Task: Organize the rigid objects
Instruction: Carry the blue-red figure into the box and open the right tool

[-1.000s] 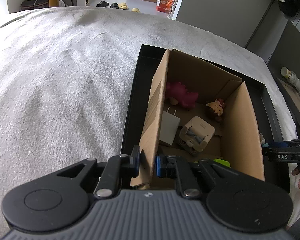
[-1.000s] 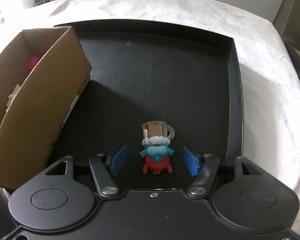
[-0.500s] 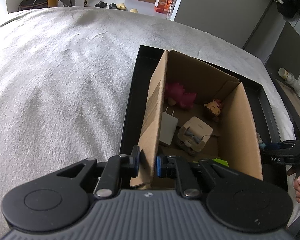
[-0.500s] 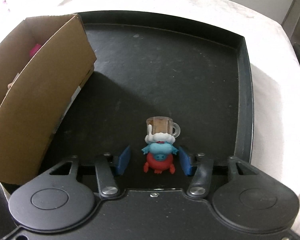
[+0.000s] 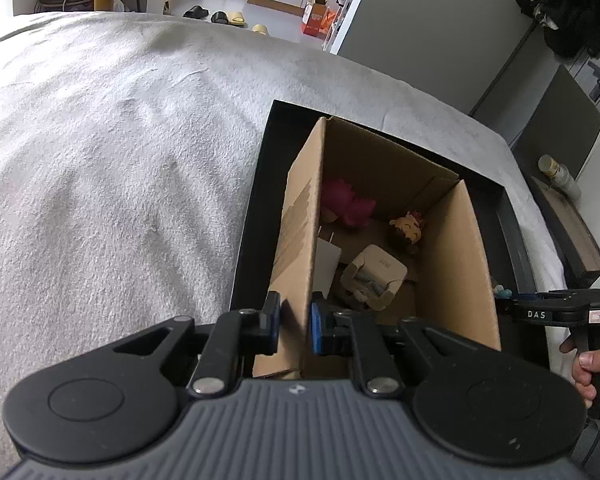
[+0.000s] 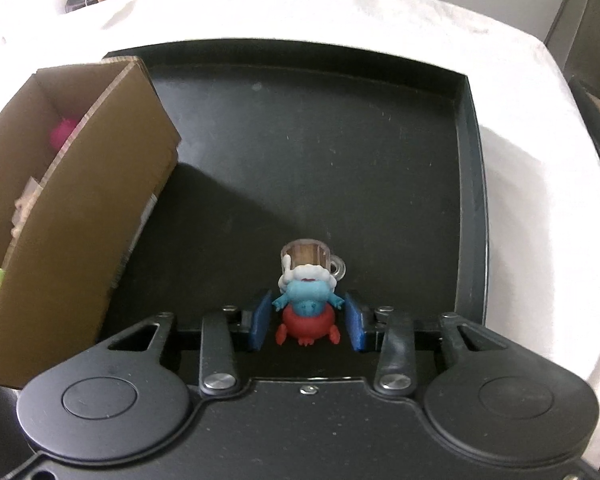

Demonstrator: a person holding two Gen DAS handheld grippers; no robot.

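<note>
Left jaws: my left gripper (image 5: 294,326) is pinched on the near wall of the cardboard box (image 5: 300,248), one blue pad outside the wall and one inside.
Right jaws: my right gripper (image 6: 308,322) is closing around the small figurine (image 6: 308,306); the toy sits between the two blue pads, and a thin gap shows on each side of it.
Figurine: a red base, a blue body and a clear mug with a handle on top; it stands upright on the black tray (image 6: 340,152), near the tray's front edge and well apart from the box.
Box: open at the top, standing on the left part of the same tray.
Box contents, near to far: a white charger with prongs (image 5: 326,260) leaning by the left wall, a beige blocky toy (image 5: 374,276) beside it, a yellow-faced doll (image 5: 406,230) by the right wall, a pink plush toy (image 5: 348,206) towards the far corner.
Tray: it lies on a grey-white blanket (image 5: 120,168) covering a bed.
My right hand (image 5: 588,364): it shows at the edge of the left view, wrapped on the handle of the right gripper.
</note>
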